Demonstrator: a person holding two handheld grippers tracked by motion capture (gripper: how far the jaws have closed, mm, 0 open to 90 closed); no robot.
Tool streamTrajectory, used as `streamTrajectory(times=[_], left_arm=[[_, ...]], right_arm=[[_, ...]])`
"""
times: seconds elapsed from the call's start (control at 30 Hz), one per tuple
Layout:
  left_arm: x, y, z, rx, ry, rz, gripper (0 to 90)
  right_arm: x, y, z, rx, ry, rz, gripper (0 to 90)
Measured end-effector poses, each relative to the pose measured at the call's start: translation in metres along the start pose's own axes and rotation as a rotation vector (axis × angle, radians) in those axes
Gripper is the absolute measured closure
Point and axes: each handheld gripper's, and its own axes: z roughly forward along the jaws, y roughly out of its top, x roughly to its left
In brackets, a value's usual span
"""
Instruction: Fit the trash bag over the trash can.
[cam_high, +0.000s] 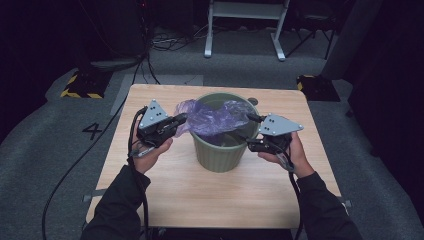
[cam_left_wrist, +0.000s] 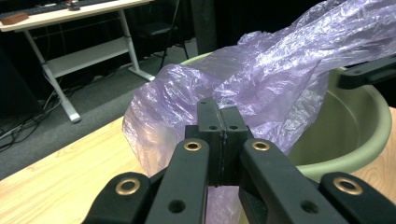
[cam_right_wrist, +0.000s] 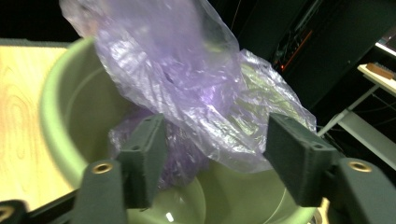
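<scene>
The purple bag (cam_high: 212, 119) lies draped across the mouth of the green bin (cam_high: 220, 155) at the table's (cam_high: 165, 200) centre, probably to line it. At nine o'clock the left gripper (cam_left_wrist: 218, 140) pinches its edge; at three o'clock the right gripper (cam_right_wrist: 219, 158) gapes around loose film.

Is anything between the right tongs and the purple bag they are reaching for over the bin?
Nothing visible is. The right tongs stand open at the rim of the green bin, with the purple bag hanging loose just ahead of them. The left tongs are shut on the bag's other side.
</scene>
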Motion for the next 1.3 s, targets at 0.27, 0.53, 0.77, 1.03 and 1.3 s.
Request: streamTrajectory(times=[0.27,0.53,0.77,1.03,1.3], left_arm=[[0.006,-0.002,-0.002,-0.011,-0.006,-0.024,89.8],[0.013,-0.007,-0.007,-0.018,0.004,-0.061,89.7],[0.015,-0.008,-0.011,-0.008,0.023,-0.063,89.7],[0.018,-0.019,-0.011,0.027,0.025,-0.069,89.7],[0.027,-0.037,-0.010,0.052,-0.051,-0.137,89.5]], right_arm=[[-0.003,-0.001,0.009,0.043,-0.006,-0.062,76.2],[-0.006,-0.013,-0.012,0.026,-0.004,-0.060,90.0],[-0.007,-0.025,-0.042,-0.031,0.016,-0.026,90.0],[-0.003,-0.045,-0.061,-0.031,0.063,-0.014,90.0],[0.000,-0.067,-0.056,0.029,0.128,0.018,90.0]])
